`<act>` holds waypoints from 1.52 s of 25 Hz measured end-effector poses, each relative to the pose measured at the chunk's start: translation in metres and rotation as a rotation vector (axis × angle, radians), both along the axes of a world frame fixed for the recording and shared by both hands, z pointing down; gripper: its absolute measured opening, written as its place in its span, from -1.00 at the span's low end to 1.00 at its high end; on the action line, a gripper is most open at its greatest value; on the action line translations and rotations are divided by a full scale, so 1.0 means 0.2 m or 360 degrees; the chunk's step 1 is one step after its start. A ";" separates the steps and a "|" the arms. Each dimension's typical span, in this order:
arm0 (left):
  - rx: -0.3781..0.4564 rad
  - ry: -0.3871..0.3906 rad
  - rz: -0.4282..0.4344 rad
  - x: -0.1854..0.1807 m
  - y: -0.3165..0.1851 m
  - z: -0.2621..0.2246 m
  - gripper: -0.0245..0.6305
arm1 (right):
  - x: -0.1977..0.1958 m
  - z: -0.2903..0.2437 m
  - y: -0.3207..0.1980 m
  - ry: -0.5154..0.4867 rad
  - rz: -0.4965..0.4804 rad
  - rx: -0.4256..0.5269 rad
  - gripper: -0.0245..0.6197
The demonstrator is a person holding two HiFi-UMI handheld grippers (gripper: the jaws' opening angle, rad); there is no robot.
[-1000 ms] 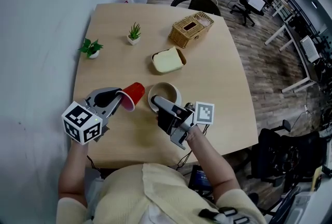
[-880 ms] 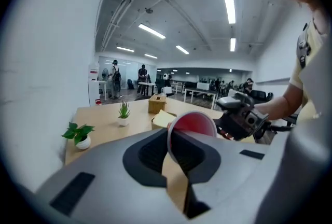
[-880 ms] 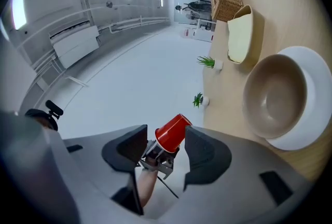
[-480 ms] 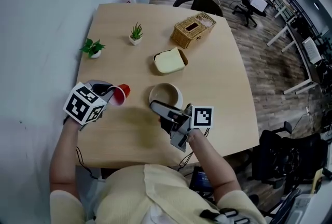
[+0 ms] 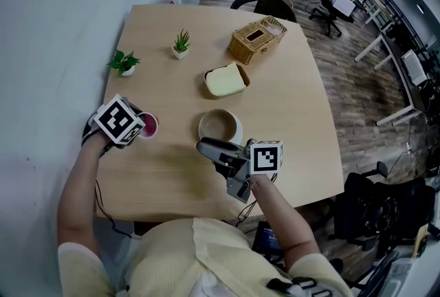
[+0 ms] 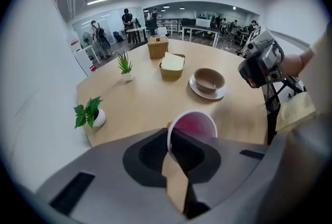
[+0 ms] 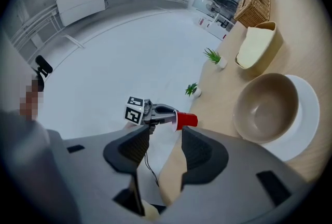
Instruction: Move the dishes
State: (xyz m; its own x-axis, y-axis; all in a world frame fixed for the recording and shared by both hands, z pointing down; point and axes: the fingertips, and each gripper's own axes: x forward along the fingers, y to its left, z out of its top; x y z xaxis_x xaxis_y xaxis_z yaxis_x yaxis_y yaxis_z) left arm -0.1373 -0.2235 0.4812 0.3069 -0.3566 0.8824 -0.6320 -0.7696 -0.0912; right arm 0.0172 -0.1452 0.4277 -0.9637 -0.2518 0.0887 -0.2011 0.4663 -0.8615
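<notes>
My left gripper [image 5: 139,126] is shut on the rim of a red cup [image 5: 148,126] near the table's left edge; the cup's pink inside faces the head camera. In the left gripper view the cup's rim [image 6: 192,124] sits pinched between the jaws of the left gripper [image 6: 174,137]. A tan bowl [image 5: 220,125] rests on a white saucer [image 5: 236,136] mid-table. My right gripper [image 5: 207,147] hovers open just in front of the bowl, nothing between its fingers. In the right gripper view the right gripper [image 7: 166,140] frames the distant cup [image 7: 185,120], with the bowl [image 7: 265,108] at right.
A yellow square dish [image 5: 225,80] lies beyond the bowl, a wicker basket [image 5: 256,39] further back. Two small potted plants [image 5: 181,43] [image 5: 122,63] stand at the back left. A wall runs along the table's left side; office chairs and desks stand beyond the table.
The left gripper carried the red cup leftward toward the table's edge, turning its mouth upward. The right gripper drew back slightly from the bowl.
</notes>
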 end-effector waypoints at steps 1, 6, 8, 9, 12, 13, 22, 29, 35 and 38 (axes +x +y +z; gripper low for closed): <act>-0.0029 -0.0026 0.0011 -0.01 0.00 0.01 -0.83 | 0.00 0.01 0.01 0.0032 -0.0011 0.0022 -0.31; -0.0241 -0.0141 0.0032 -0.06 0.01 0.11 -0.83 | -0.02 0.07 0.06 0.0218 -0.0095 0.0132 -0.31; -0.0299 -0.0190 0.0032 -0.09 0.02 0.14 -0.83 | -0.03 0.09 0.08 0.0276 -0.0128 0.0168 -0.31; -0.0320 -0.0207 0.0036 -0.10 0.02 0.16 -0.83 | -0.03 0.10 0.09 0.0300 -0.0143 0.0185 -0.31; -0.0379 -0.0204 0.0039 -0.13 0.02 0.19 -0.83 | -0.03 0.13 0.11 0.0362 -0.0171 0.0228 -0.31; -0.0398 -0.0193 0.0035 -0.14 0.02 0.20 -0.83 | -0.03 0.13 0.12 0.0375 -0.0174 0.0235 -0.31; -0.0467 -0.0150 0.0066 -0.18 0.04 0.25 -0.82 | -0.03 0.16 0.14 0.0439 -0.0196 0.0247 -0.31; -0.0332 -0.0122 0.0044 -0.20 0.01 0.23 -0.58 | -0.04 0.16 0.13 0.0449 -0.0190 0.0251 -0.31; -0.0119 0.0030 -0.0052 -0.22 -0.03 0.14 -0.46 | -0.04 0.15 0.11 0.0473 -0.0181 0.0268 -0.31; 0.0069 0.0142 -0.0128 -0.22 -0.05 0.05 -0.46 | -0.02 0.16 0.08 0.0506 -0.0149 0.0282 -0.31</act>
